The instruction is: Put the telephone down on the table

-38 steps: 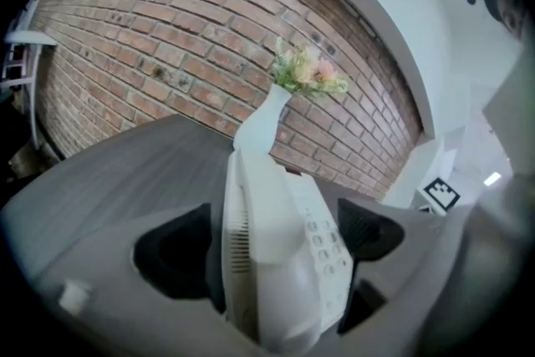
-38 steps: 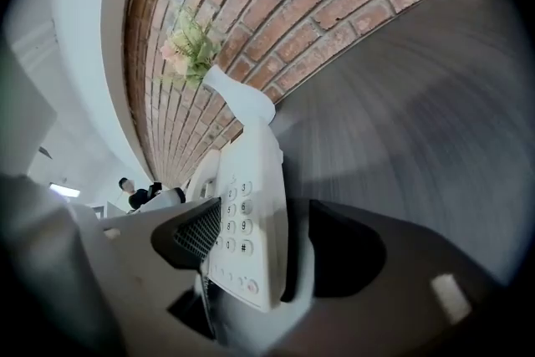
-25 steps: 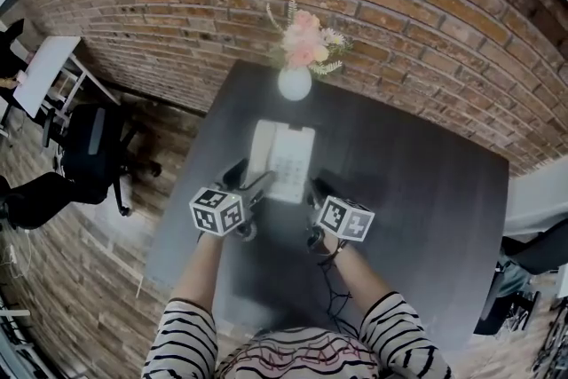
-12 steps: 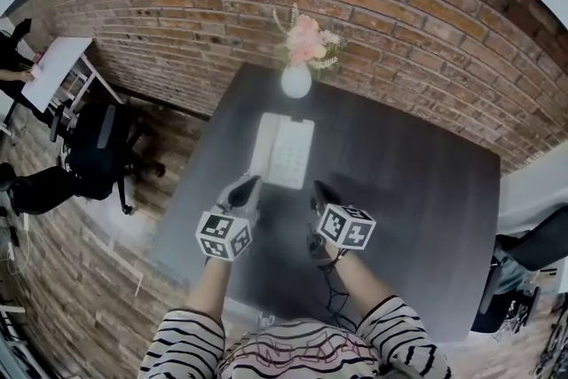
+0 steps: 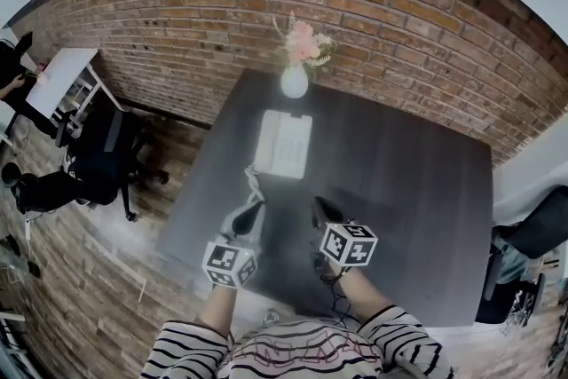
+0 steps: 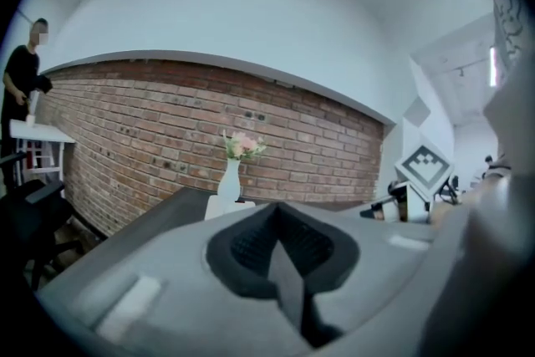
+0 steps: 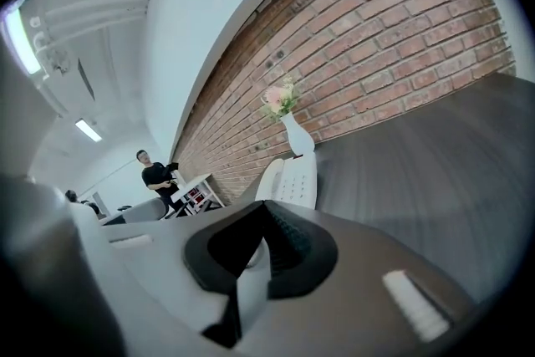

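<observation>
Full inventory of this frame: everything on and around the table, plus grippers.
telephone: one, white, flat on the table's far half
vase: one, white, pink flowers, behind the telephone by the wall
table: one, dark grey, against the wall
brick wall: one, red-brown, behind the table
office chair: one, black, on the floor left of the table
desk: one, white, far left
left gripper: grey, shut, empty, over the table's near side
right gripper: grey, shut, empty, beside the left
sleeves: two, striped, bottom edge

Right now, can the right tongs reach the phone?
Probably yes: only bare table lies between the right tongs and the phone. The tongs are shut, so they'd need opening first.
</observation>
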Available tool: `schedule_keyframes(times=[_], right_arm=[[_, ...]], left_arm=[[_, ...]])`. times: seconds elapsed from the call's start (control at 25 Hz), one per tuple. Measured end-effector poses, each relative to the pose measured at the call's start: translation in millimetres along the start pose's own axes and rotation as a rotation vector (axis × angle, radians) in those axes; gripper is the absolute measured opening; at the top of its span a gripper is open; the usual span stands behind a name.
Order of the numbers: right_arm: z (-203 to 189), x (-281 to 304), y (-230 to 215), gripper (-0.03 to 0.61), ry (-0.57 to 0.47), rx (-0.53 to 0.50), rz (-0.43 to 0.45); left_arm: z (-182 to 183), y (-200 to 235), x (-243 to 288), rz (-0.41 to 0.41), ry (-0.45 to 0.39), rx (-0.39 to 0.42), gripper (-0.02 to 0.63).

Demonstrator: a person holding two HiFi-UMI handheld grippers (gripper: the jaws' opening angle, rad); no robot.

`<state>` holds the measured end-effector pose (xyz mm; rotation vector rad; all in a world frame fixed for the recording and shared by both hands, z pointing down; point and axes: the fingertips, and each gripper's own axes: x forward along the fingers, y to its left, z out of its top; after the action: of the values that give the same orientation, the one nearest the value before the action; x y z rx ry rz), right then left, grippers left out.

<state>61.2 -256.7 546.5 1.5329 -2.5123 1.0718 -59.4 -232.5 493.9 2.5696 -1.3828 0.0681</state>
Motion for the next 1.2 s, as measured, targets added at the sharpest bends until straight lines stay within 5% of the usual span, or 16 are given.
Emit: schedule_keyframes(times=[0.32,0.68,1.2], right_arm=[[-31,-55,31,0.003,-0.033,-0.016,-0.009],[-58,-115,69,0.002,-0.101,-0.186,-0.060],[-121,-185,107,0.003,-0.114,-0.204,-0.107]], left_arm=[[-9,-20,-66,0.006,0.007,0.017,0.002],[-27,-37,-133,0.004,0.007,0.004,0.002],[-61,-59,-225,-0.051,0.067,0.052,0.002]])
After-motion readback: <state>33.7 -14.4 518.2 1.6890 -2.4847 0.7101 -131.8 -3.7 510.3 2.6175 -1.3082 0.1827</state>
